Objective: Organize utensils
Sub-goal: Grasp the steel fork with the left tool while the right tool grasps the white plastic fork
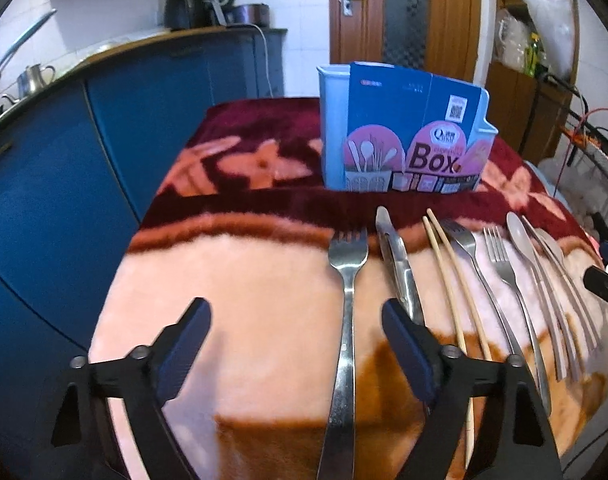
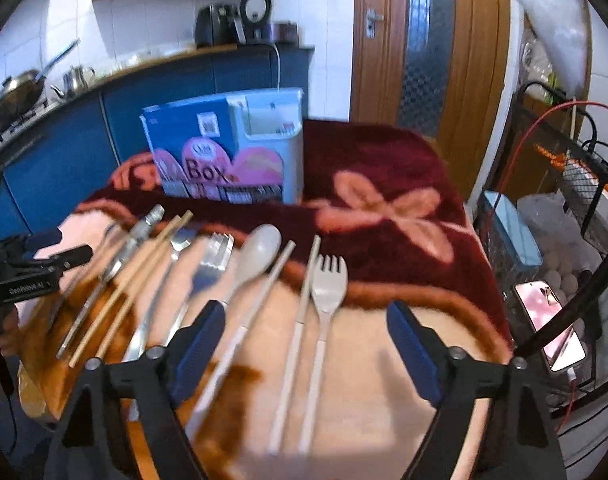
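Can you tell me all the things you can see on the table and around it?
Utensil box: one, light blue with a blue and pink label, upright at the table's far side.
Metal forks: three, silver, in the row.
Tongs: one, silver, beside the leftmost fork.
Wooden chopsticks: one pair, tan, in the row.
Plastic spoon: one, beige.
Plastic chopsticks: one pair, beige.
Plastic fork: one, beige, at the row's right end.
Blanket: one, maroon and peach, covering the table.
Left tool: open, empty.
Right tool: open, empty.
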Motion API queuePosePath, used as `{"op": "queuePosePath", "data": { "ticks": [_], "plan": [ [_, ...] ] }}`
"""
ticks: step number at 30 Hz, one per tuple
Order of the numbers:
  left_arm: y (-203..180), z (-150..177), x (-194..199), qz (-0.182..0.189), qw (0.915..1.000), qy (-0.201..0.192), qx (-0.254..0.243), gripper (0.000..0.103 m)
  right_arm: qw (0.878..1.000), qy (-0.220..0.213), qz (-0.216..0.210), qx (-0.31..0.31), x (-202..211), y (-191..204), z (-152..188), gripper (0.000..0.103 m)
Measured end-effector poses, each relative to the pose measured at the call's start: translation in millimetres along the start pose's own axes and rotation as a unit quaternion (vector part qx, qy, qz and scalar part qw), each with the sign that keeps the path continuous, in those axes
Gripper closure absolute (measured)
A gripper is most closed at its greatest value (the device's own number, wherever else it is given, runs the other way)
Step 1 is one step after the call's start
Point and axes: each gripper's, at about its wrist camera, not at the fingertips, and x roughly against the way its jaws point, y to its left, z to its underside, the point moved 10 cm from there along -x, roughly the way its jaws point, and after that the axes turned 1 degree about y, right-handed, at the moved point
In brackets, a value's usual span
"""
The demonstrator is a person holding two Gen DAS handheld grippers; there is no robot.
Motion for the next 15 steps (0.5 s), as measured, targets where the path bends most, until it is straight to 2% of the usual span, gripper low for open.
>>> {"op": "queuePosePath", "data": {
  "ticks": [2, 4, 8, 12, 14, 15],
  "plan": [
    [-2, 2, -5, 0.006, 0.9998, 0.019, -0.005, 0.029, 1.000, 0.022, -0.003, -0.007, -4, -5, 1, 0.031],
    [-6, 3, -8, 0.018, 0.9991, 0.037, -0.011, 0.040, 0.999, 0.044, -0.004, -0.016, -7, -10, 2, 0.036],
    [-17, 7, -18, 0.052, 0.9948, 0.081, -0.034, 0.054, 0.996, 0.084, -0.017, -0.017, -14, -14, 5, 0.053],
    [-20, 6, -22, 0.060, 0.9925, 0.097, -0.043, 0.062, 0.992, 0.121, -0.024, -0.020, -22, -15, 11, 0.067],
    [-21, 5, -22, 0.062, 0.9919, 0.101, -0.045, 0.068, 0.990, 0.134, -0.027, -0.020, -26, -16, 13, 0.070],
    [-21, 5, -23, 0.065, 0.9913, 0.105, -0.045, 0.075, 0.989, 0.142, -0.028, -0.019, -28, -16, 15, 0.072]
  ]
}}
